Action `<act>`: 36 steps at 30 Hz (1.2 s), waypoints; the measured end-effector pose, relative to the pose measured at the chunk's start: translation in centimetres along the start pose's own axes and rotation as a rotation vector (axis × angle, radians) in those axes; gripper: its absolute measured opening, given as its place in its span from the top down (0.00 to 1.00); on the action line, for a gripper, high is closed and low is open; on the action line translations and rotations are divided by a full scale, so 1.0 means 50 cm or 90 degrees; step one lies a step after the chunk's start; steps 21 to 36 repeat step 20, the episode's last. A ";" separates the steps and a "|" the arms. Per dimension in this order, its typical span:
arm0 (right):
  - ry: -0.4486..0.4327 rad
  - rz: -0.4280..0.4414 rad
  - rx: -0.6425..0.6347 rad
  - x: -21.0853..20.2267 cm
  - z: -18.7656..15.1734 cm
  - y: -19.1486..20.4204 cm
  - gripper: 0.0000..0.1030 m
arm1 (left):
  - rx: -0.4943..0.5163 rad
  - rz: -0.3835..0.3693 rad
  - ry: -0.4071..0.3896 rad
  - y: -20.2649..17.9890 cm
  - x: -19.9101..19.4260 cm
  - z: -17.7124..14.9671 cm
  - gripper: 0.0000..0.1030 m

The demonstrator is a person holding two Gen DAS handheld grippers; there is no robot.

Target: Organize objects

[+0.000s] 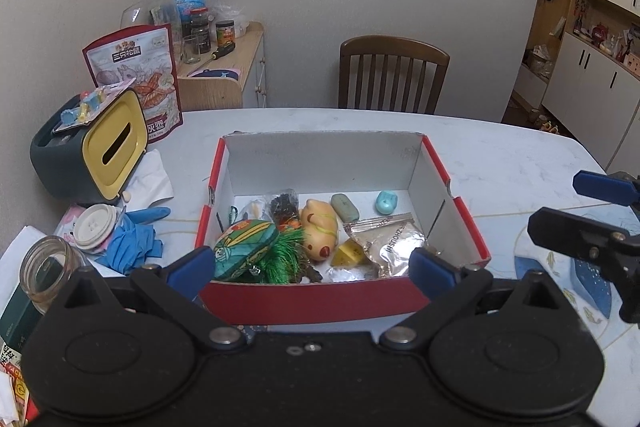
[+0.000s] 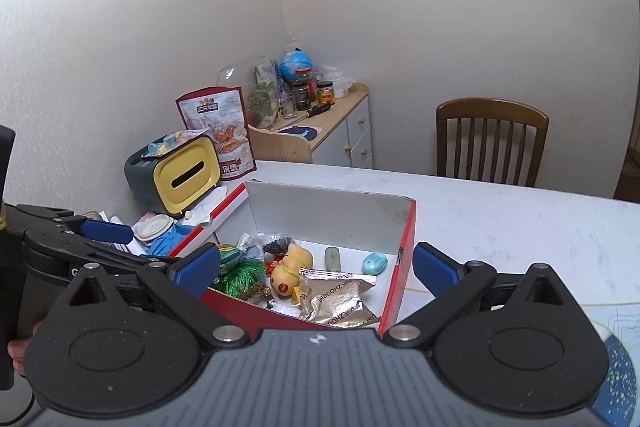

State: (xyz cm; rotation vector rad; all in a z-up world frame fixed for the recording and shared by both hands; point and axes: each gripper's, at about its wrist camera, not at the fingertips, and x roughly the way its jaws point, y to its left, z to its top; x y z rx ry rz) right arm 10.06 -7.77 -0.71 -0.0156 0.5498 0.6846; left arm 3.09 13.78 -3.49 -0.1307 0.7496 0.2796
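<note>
So both grippers are hanging just in front of the box (image 1: 344, 301), which is sitting mid-frame on the table (image 1: 500, 163) in both views. The left gripper (image 1: 314, 267) is sitting with its blue pads spread wide apart, gripping nothing, one at each front corner of the box. Same deal with the right gripper (image 2: 316, 265): pads wide apart and empty. In the left wrist view it's also poking in at the right edge.

Inside the box everything's lying toward the front: a green pouch (image 1: 244, 245) at the lower left, green tinsel (image 1: 286, 259) touching it, a yellow toy (image 1: 320, 233) in the middle, a silver packet (image 1: 386, 247) to its right, a yellow wedge (image 1: 347, 254) tucked between those two. Further back an olive bar (image 1: 345, 207) and a teal thing (image 1: 386, 202) are lying apart from each other.

At the left of the frame a tissue box (image 1: 114, 145) is standing with a snack bag (image 1: 140, 71) behind it, and a blue glove (image 1: 132, 241) and jar (image 1: 50, 273) lower down.
</note>
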 end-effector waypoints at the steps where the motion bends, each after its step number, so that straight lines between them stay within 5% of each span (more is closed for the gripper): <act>1: 0.001 0.000 0.003 0.000 -0.001 -0.001 0.00 | 0.001 0.001 -0.002 -0.002 -0.001 0.000 0.00; 36: 0.013 -0.027 0.028 -0.040 -0.032 -0.062 0.00 | 0.007 0.014 -0.003 -0.040 0.004 0.002 0.00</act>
